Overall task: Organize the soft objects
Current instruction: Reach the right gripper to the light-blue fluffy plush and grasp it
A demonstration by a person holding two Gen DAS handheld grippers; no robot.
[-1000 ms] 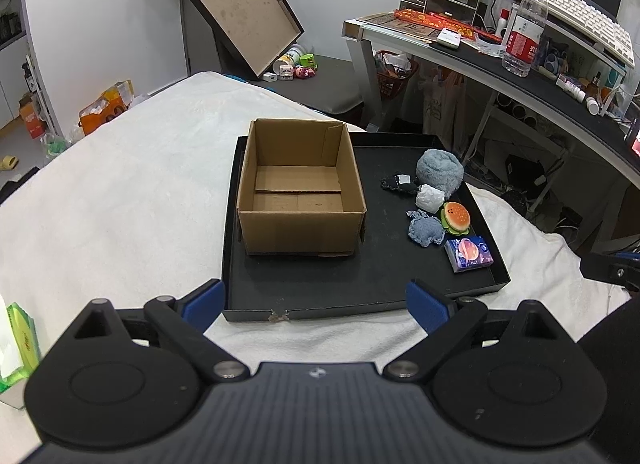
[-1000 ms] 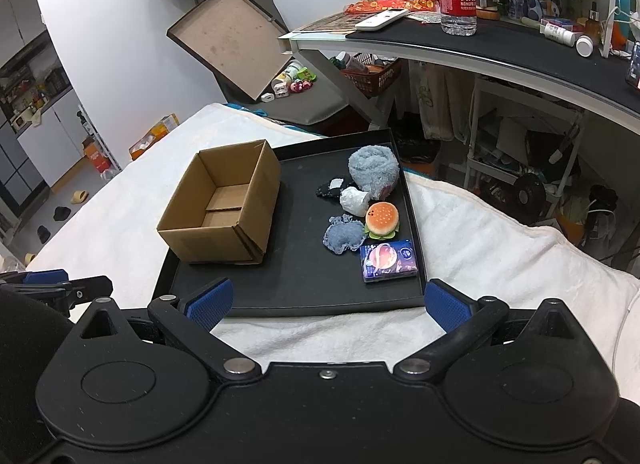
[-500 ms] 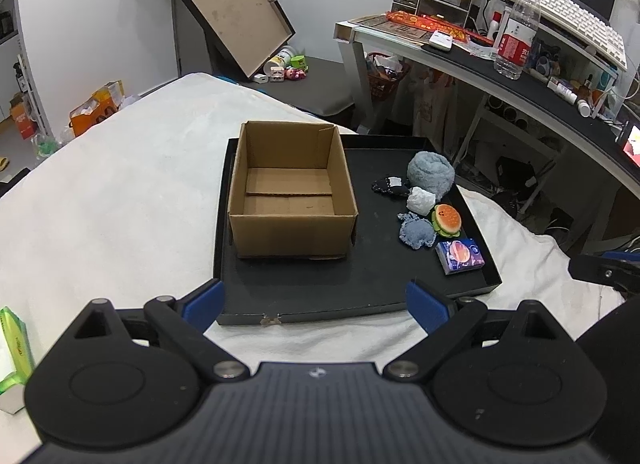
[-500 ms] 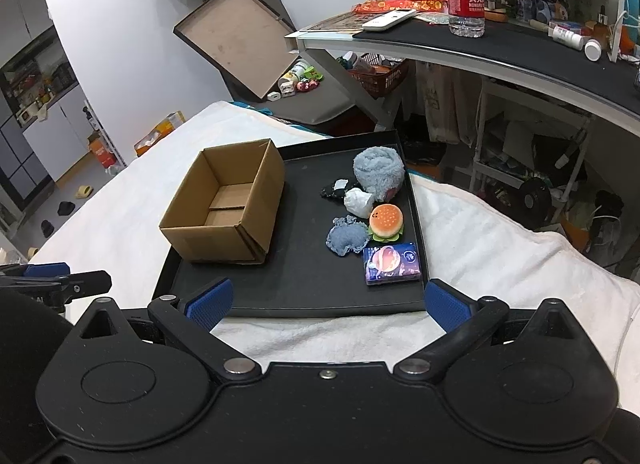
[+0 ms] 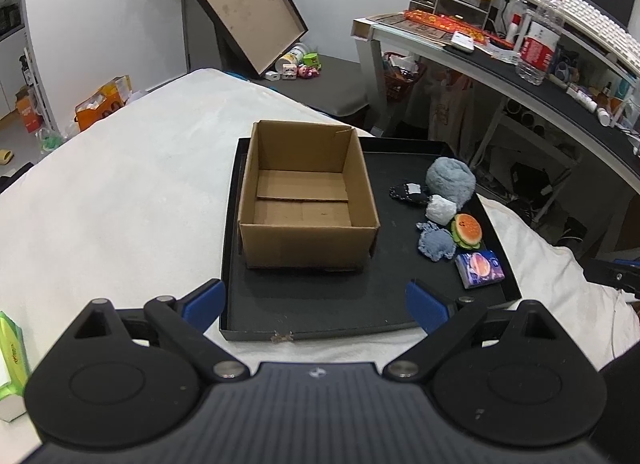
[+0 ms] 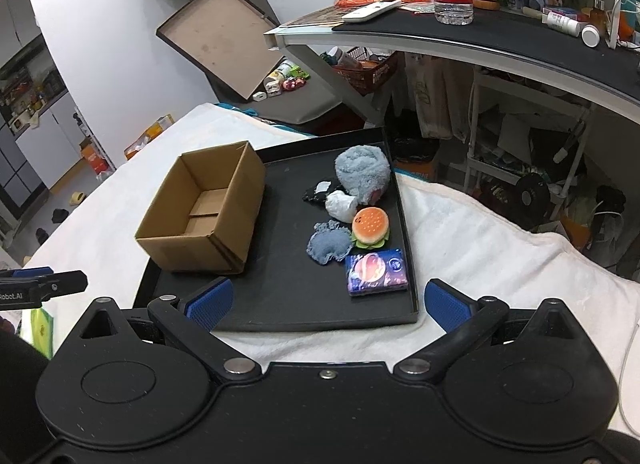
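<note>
- Left gripper [image 5: 316,302]: jaws spread wide, nothing held, hanging over the black tray's [image 5: 320,322] near edge.
- Right gripper [image 6: 326,300]: jaws wide apart too, empty, just short of the tray.
- Cardboard box [image 5: 306,196] on tray's left, open top, empty.
- Soft stuff in a row on tray's right: fluffy grey plush [image 6: 362,172], burger toy [image 6: 370,226], blue-grey plush [image 6: 328,246], tissue pack [image 6: 376,272].
- Nothing btwn grippers and items.

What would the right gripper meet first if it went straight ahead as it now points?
Probably the black tray's near floor, then the purple tissue pack. The open right gripper is short of the tray; depth is unclear.
</note>
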